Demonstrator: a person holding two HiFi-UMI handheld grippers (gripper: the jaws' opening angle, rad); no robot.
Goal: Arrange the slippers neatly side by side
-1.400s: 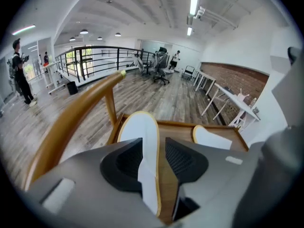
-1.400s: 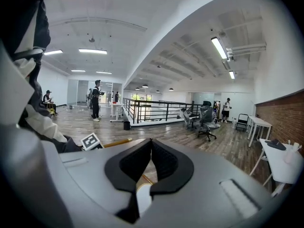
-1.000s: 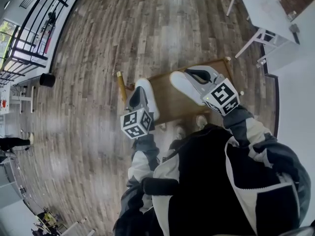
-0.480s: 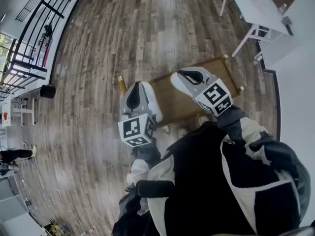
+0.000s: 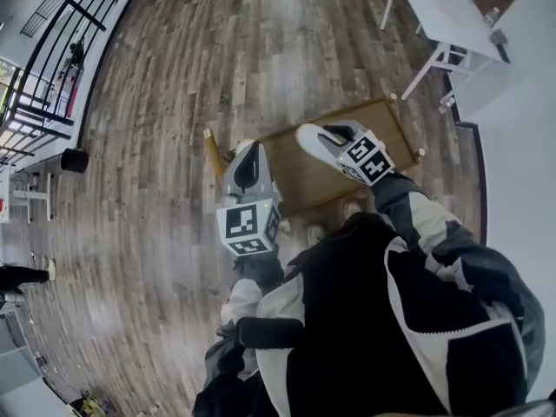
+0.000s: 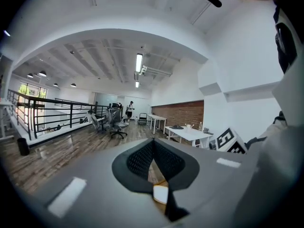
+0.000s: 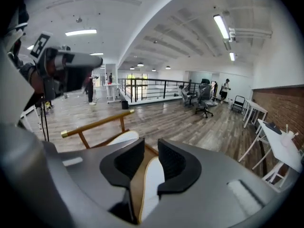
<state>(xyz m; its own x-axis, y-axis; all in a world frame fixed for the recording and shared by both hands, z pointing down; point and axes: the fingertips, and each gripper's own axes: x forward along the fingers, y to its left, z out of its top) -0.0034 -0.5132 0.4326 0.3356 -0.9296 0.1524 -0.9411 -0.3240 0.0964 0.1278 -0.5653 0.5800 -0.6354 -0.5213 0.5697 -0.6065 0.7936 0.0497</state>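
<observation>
Wood-plank floor, head view. A low wooden rack point(image 5: 300, 176) sits in front of the person. Left gripper point(image 5: 247, 152) hangs over the rack's left end. Right gripper point(image 5: 334, 131) reaches over the middle of the board, with a white slipper point(image 5: 311, 143) lying flat on the board just beside and under its tips.

Left gripper view: black pads point(image 6: 137, 160) meet at their far tips, so the jaws are closed. A small white bit point(image 6: 160, 193) and some brown show in the slot near the base. This is possibly the other slipper seen from above, but I cannot tell whether it touches the pads.

Right gripper view: jaws stand a little apart. The white slipper shows in the gap on the brown board, clear of the left-hand pad. A second slipper point(image 7: 118, 137) lies on the board farther off, near the gold-tipped rail point(image 7: 92, 125). The left gripper is raised above it, apart.
</observation>
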